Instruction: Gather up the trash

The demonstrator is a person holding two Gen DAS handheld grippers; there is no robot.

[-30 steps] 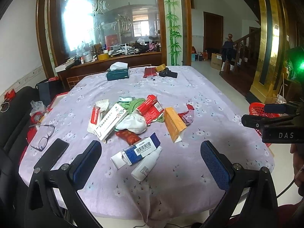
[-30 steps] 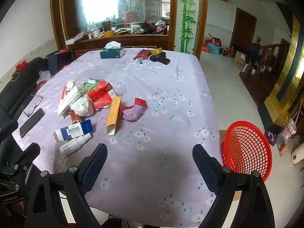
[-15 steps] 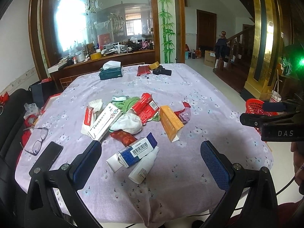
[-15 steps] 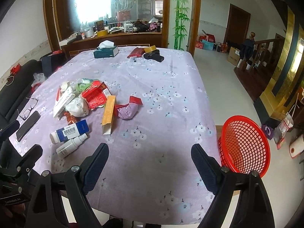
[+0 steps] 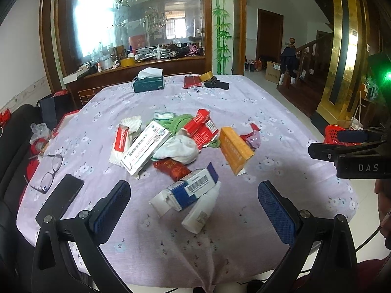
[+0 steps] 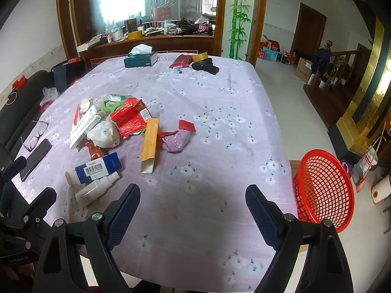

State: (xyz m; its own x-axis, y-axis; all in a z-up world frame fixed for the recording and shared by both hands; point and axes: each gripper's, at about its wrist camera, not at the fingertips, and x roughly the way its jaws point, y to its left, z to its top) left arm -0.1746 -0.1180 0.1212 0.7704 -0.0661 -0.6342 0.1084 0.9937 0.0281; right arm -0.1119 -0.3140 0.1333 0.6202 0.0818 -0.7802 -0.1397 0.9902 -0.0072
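The print on the cartons is too small and blurred to read. At the desk's [image 5: 244, 239] left edge lie eyeglasses [image 5: 47, 172] and a black phone [image 5: 59, 196], its near end cut off behind the left tool [image 5: 194, 199], whose blue-padded fingers stand wide apart, holding nothing. The trash lies heaped left of the desk's middle: a long white carton [image 5: 145, 150], a crumpled white wad [image 5: 179, 149], a torn red carton [image 5: 201, 128], a blue-and-white barcoded box [image 5: 193, 189] touching a white spray bottle [image 5: 201, 211], an orange carton [image 5: 234, 149], and a mauve wrapper [image 6: 176, 139]. The right tool [image 6: 193, 207] hangs equally spread and empty over bare cloth. A red mesh basket [image 6: 325, 193] stands beside the desk's right edge, its lower rim hidden behind that tool.
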